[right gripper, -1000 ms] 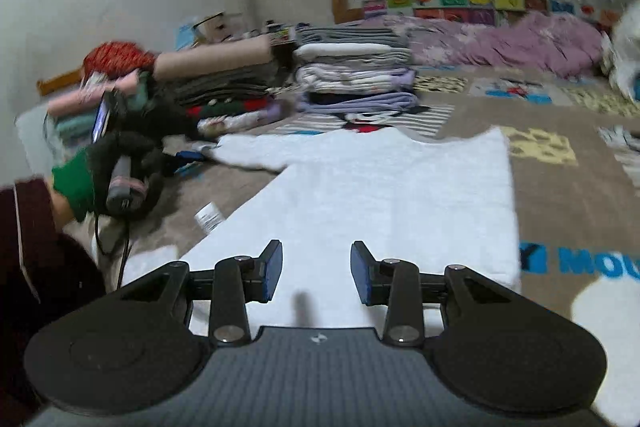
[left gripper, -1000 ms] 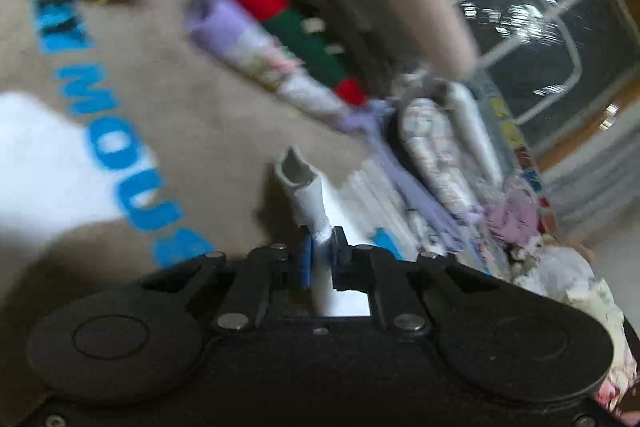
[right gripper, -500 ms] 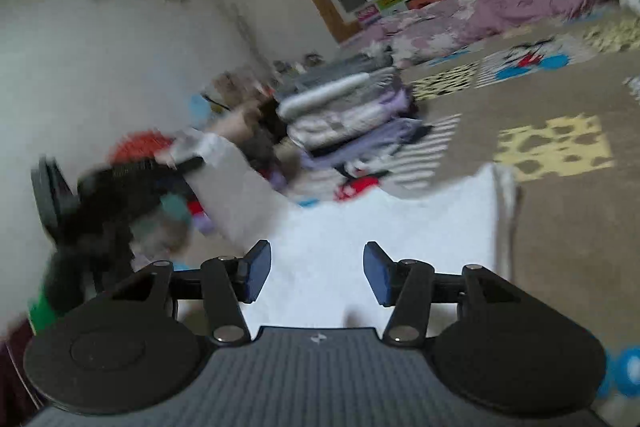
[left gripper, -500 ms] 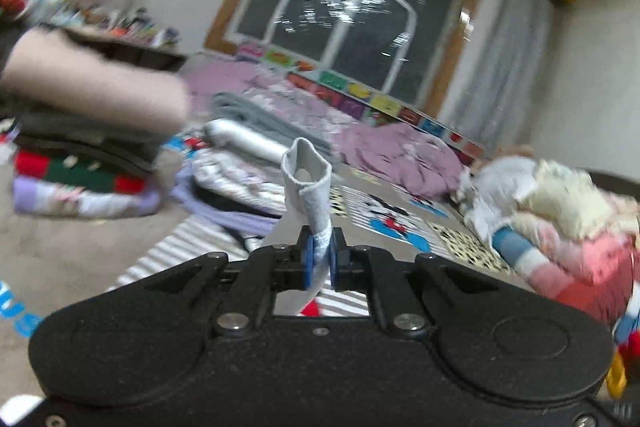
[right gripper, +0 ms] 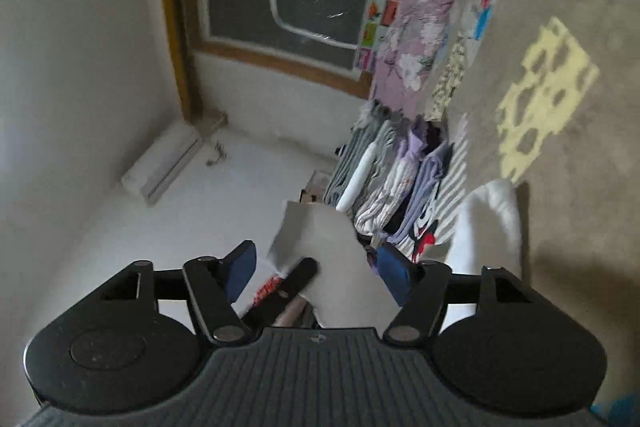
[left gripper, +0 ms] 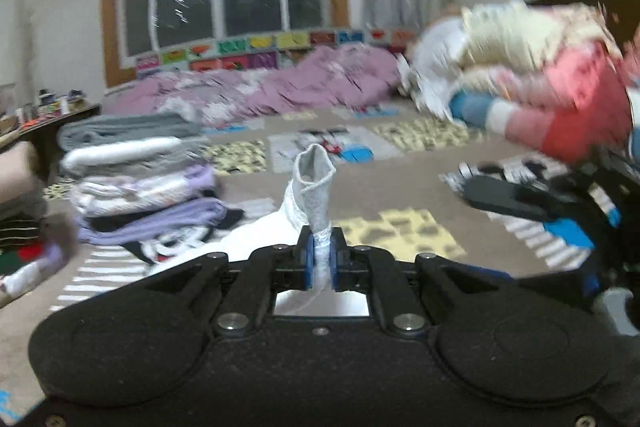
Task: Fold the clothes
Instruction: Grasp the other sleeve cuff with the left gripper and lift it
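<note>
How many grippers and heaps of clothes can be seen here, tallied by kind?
Grippers: 2, left gripper and right gripper
Folded stacks: 1, folded stack
Loose heaps: 1, unfolded heap
White garments being folded: 1, white garment
Total: 5

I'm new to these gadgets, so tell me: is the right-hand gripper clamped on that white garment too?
No: the right gripper stands with its blue pads wide apart, while only the left gripper pinches the white garment.

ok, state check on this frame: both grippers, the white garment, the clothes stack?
left gripper: shut on the white garment
right gripper: open, holding nothing
white garment: sleeve end pinched and raised, the rest trailing on the rug
clothes stack: folded, piled on the rug
</note>
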A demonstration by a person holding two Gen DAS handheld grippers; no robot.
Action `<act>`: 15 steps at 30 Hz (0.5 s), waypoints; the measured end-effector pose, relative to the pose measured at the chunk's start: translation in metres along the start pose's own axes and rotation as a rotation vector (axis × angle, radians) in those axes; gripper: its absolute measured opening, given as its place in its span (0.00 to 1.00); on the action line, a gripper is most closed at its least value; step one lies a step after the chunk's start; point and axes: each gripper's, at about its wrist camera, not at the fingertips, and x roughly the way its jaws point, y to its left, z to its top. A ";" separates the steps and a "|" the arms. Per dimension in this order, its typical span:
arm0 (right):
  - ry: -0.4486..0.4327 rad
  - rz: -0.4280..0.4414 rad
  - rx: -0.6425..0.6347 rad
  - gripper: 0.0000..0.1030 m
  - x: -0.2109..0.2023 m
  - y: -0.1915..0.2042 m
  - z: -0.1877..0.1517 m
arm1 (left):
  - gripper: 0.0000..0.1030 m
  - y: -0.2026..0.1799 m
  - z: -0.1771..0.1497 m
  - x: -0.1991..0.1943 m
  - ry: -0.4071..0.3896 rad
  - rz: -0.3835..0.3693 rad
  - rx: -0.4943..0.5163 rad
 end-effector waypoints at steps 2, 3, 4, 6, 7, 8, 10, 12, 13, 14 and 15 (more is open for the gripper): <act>-0.005 -0.026 0.014 0.68 0.000 -0.008 0.002 | 0.05 -0.015 -0.004 0.010 0.026 -0.007 0.039; -0.009 -0.028 0.030 0.68 0.001 -0.012 0.003 | 0.05 -0.022 -0.006 0.014 0.038 -0.007 0.064; -0.010 -0.029 0.048 0.68 0.002 -0.016 0.005 | 0.05 -0.028 -0.008 0.017 0.046 -0.008 0.086; -0.017 -0.038 0.084 0.70 0.003 -0.023 0.007 | 0.05 -0.039 -0.012 0.022 0.062 -0.010 0.129; -0.018 -0.040 0.100 0.71 0.004 -0.027 0.008 | 0.05 -0.043 -0.014 0.026 0.074 -0.015 0.144; -0.023 -0.040 0.116 0.71 0.004 -0.030 0.009 | 0.05 -0.046 -0.016 0.029 0.084 -0.017 0.153; -0.021 -0.041 0.133 0.72 0.006 -0.035 0.010 | 0.05 -0.051 -0.020 0.033 0.099 -0.018 0.173; -0.020 -0.042 0.149 0.72 0.009 -0.040 0.011 | 0.06 -0.054 -0.023 0.036 0.110 -0.018 0.187; -0.019 -0.042 0.157 0.73 0.010 -0.042 0.012 | 0.06 -0.055 -0.024 0.038 0.115 -0.024 0.191; -0.018 -0.042 0.166 0.73 0.012 -0.045 0.012 | 0.10 -0.055 -0.024 0.034 0.115 -0.041 0.194; -0.017 -0.043 0.173 0.73 0.013 -0.047 0.013 | 0.16 -0.054 -0.024 0.031 0.115 -0.059 0.196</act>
